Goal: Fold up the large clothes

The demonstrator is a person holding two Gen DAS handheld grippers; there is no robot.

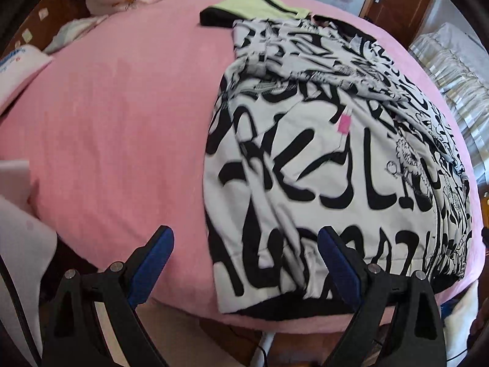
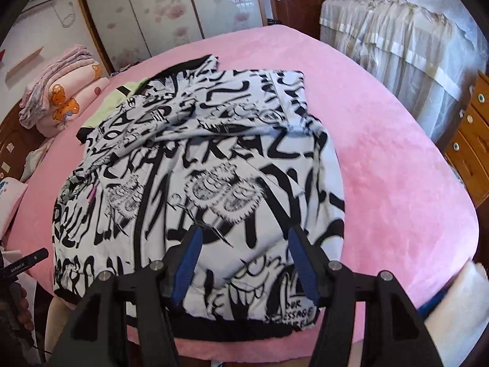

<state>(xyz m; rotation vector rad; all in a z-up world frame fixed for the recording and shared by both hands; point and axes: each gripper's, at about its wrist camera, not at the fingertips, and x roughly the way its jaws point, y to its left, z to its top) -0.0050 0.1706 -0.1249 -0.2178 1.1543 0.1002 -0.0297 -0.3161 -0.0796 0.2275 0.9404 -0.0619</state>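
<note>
White cotton-like cloth printed with heavy black lettering makes up the jacket, which is spread on the pink bed with its long axis running away from both cameras: the black hem band is nearest, at the bed's front edge, and the collar end is farthest, where a pale green garment is partly covered by it. The sleeves appear to be already laid across the upper body. The right tongs are held open directly over the hem's middle, pitched steeply downward, with nothing between the blue pads. The left tongs are likewise open and empty, angled down over the jacket's left hem corner, one finger above bare pink cover and the other above cloth. Both hands are judged about equally near the hem, each on its own side, so a two-corner pinch of the near edge and a fold away toward the collar is suggested.
</note>
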